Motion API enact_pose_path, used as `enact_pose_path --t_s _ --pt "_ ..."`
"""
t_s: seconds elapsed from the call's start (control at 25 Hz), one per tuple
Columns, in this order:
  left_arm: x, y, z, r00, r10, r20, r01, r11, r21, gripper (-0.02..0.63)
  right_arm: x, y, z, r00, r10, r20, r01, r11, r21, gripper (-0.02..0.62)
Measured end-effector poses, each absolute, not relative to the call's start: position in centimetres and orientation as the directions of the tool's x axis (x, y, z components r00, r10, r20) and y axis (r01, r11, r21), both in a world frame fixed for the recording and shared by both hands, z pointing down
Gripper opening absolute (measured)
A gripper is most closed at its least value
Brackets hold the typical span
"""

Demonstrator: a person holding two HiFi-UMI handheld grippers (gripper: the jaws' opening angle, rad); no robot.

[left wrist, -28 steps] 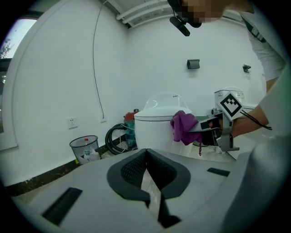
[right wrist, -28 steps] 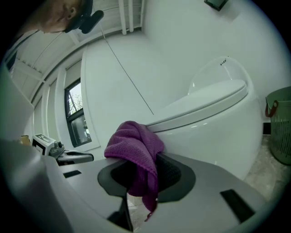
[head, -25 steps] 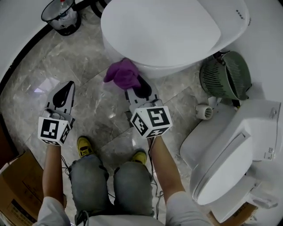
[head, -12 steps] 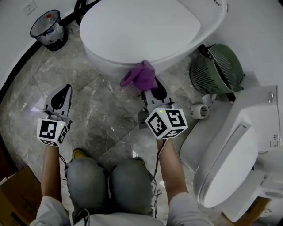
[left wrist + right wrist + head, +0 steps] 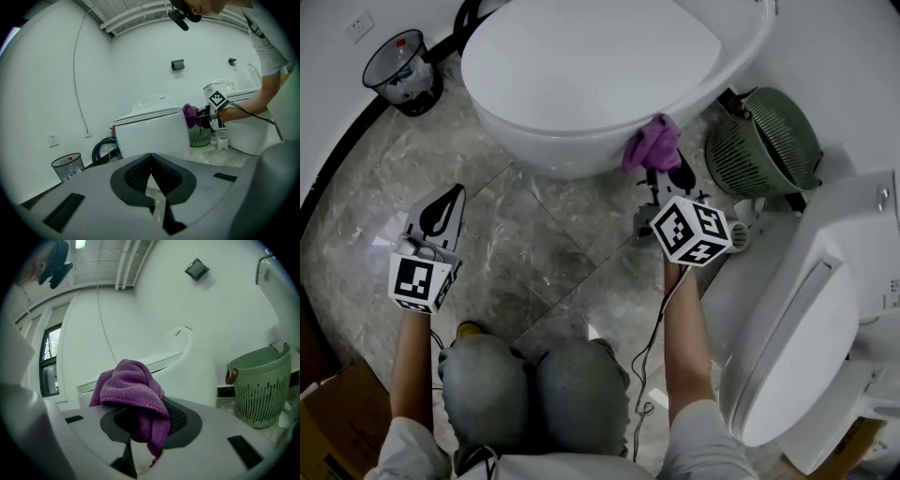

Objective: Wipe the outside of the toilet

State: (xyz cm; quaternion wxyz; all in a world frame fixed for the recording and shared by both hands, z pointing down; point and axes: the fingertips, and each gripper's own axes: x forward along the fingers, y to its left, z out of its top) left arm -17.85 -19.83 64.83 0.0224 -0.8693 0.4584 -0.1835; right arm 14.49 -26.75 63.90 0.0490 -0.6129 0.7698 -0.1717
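Your right gripper (image 5: 660, 162) is clamped on the purple cloth (image 5: 652, 142). The cloth is bunched over the jaw tips, and one fold hangs down between the jaws. Just ahead of this gripper is the toilet (image 5: 581, 75). In the head view the cloth lies against the outer wall of the bowl, under the rim, on the bowl's right-hand side as you face it. The lid of the toilet is down.

To the right of your right gripper, near it, stands a green basket (image 5: 769, 150). A second toilet (image 5: 806, 328) stands behind the gripper and to its right.

Your left gripper (image 5: 442, 211) is closed, its jaw tips are together and it holds nothing. It is above the marble floor (image 5: 534, 234), well apart from the right gripper. The toilet bowl is ahead of it and to its right, and the gripper does not touch the bowl. A black mesh waste bin (image 5: 398, 66) stands ahead of it and to its left, by the wall.
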Motion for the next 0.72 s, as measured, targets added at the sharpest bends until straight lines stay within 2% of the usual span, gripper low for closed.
enact_pose_path --t_s 0.2,0.36,0.52,0.72 --pt "-18.2 -19.8 64.4 0.514 -0.811 0.281 -0.791 -0.574 -0.210 0.017 18.7 -28.1 64.7 -0.123 -0.980 0.159 -0.934 0.060 -0.353 0.123" --pt "-19.1 -19.3 64.8 0.508 -0.814 0.282 -0.796 -0.568 -0.207 0.017 19.0 -26.1 64.1 -0.119 -0.984 0.129 -0.922 0.062 -0.382 0.121" --pt "-19.4 -18.8 65.4 0.513 -0.813 0.275 -0.797 -0.570 -0.199 0.017 15.2 -22.3 61.8 -0.217 -0.974 0.065 -0.908 0.177 -0.380 0.121" --pt "-18.5 -17.9 66.2 0.536 -0.795 0.284 -0.781 -0.595 -0.190 0.017 6.3 -19.0 60.7 -0.479 -0.878 -0.006 -0.803 0.441 -0.401 0.123"
